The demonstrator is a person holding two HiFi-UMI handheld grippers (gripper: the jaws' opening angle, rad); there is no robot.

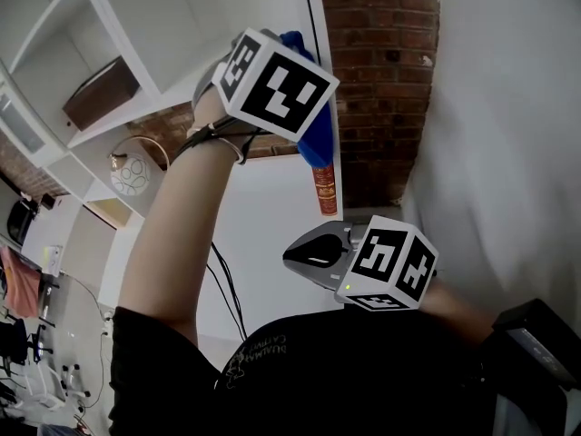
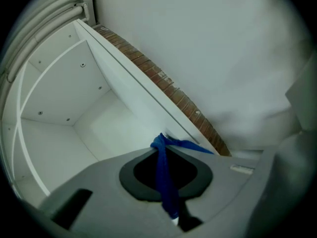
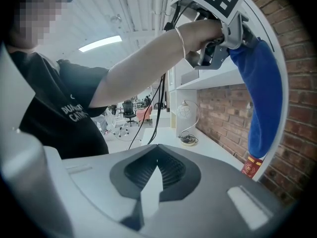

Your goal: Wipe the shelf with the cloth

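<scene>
The left tongs (image 2: pixel 161 139) are pinched shut on the blue cloth (image 2: pixel 165 180). Its loose end hangs toward five o'clock in the head view, and the tongs are held up at twelve o'clock, close to the front edge of the white shelf (image 2: pixel 99 133). The right tongs (image 3: pixel 157 150), low at five o'clock, have their tips together on nothing. The cloth sits only near the shelf's edge, so I judge the wiping barely begun, with the inner boards left to do.
</scene>
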